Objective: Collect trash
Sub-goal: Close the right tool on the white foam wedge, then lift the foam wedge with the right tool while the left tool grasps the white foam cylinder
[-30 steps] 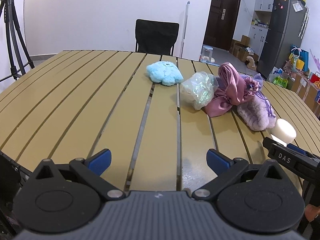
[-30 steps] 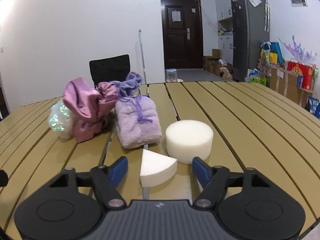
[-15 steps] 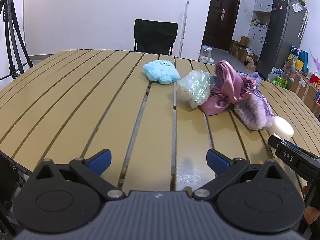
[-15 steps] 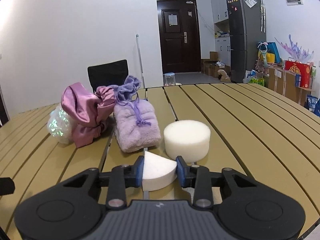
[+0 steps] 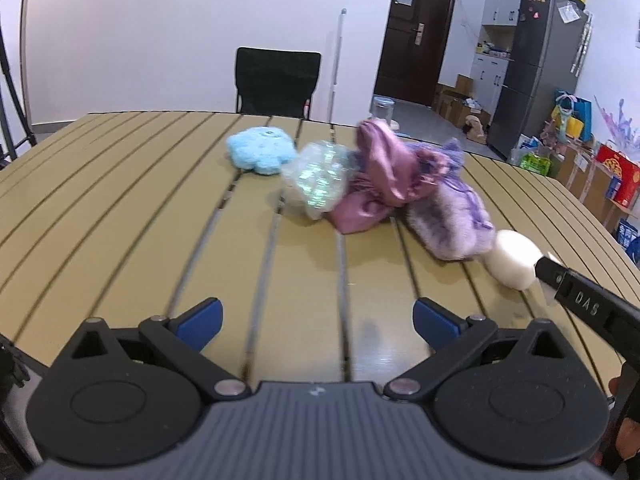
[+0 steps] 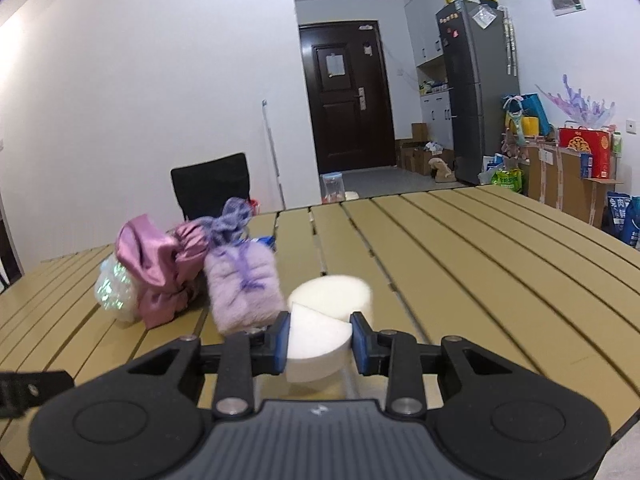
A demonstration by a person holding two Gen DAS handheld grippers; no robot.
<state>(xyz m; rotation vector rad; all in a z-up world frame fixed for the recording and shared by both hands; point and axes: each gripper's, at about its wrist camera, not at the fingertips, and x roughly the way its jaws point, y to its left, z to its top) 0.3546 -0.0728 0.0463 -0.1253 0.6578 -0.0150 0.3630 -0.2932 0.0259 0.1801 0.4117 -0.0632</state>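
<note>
Slatted table (image 6: 460, 248) holds four pouches, two foams.

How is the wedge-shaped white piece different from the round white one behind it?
The wedge-shaped foam piece is a cut slice with a pointed corner; the round foam piece is a whole thick disc. The wedge is smaller than the disc. The wedge is pinched between the fingers of the right gripper, while the disc sits free on the slatted table, untouched. Both look like the same plain white foam.
</note>
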